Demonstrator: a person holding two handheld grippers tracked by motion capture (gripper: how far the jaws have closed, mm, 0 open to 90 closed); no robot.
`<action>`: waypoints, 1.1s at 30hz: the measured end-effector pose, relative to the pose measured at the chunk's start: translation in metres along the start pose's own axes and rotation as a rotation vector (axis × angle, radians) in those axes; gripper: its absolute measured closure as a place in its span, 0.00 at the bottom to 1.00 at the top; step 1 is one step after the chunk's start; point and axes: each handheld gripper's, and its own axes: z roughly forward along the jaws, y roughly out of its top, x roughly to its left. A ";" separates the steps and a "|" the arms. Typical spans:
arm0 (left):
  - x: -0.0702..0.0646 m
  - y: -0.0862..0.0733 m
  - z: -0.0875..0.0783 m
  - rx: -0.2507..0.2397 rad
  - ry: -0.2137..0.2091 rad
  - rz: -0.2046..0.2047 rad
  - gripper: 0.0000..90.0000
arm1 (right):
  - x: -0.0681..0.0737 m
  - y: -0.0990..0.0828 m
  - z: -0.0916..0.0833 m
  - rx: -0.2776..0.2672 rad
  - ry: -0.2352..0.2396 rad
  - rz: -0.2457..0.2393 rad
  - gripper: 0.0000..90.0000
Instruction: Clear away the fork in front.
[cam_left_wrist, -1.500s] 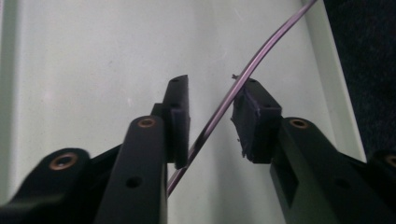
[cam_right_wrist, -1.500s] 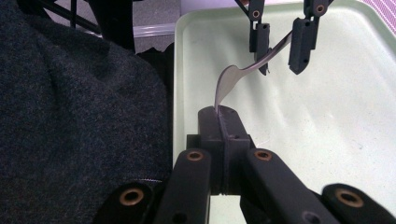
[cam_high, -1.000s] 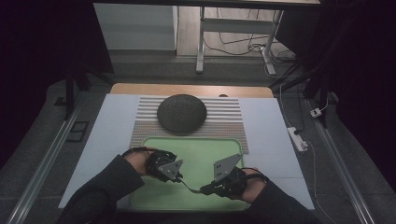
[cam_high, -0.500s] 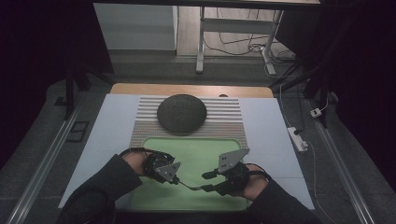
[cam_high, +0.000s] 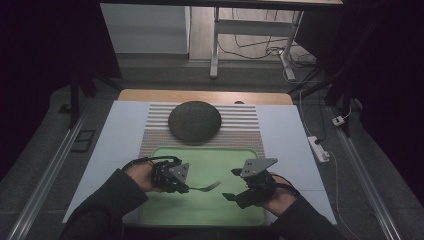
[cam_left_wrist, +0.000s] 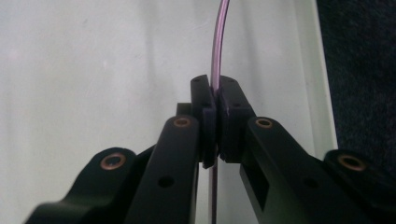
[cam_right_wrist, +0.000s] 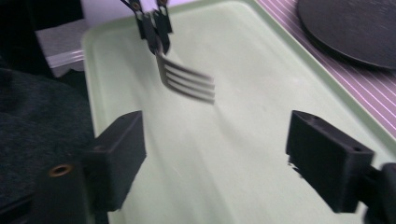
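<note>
Left gripper (cam_high: 181, 181) fingers (cam_left_wrist: 205, 121) squeezed tight on the fork (cam_high: 206, 187), gripping its thin handle. Fork held out over the green tray (cam_high: 210, 212), prongs pointing toward the right gripper (cam_high: 234, 184). Seen from the right gripper view: fork (cam_right_wrist: 187, 80) up in the air, a bit blurry, with the left gripper (cam_right_wrist: 152, 23) pinching its top end. Right gripper fingers (cam_right_wrist: 121, 154) just been opening, now wide apart, nothing between them, fork well clear of them. Round dark plate (cam_high: 195, 121) on the striped mat (cam_high: 240, 131), behind the tray, on the table (cam_high: 120, 130).
</note>
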 end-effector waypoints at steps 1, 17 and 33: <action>0.000 0.000 0.000 0.003 0.004 -0.021 0.96 | 0.000 -0.001 -0.001 0.000 -0.007 0.008 0.17; -0.004 -0.015 -0.014 -0.028 0.114 -0.457 0.96 | 0.008 -0.025 -0.019 -0.038 -0.187 0.092 0.00; -0.014 -0.043 -0.015 -0.098 0.204 -0.849 0.96 | 0.008 -0.052 -0.039 -0.007 -0.263 0.186 0.00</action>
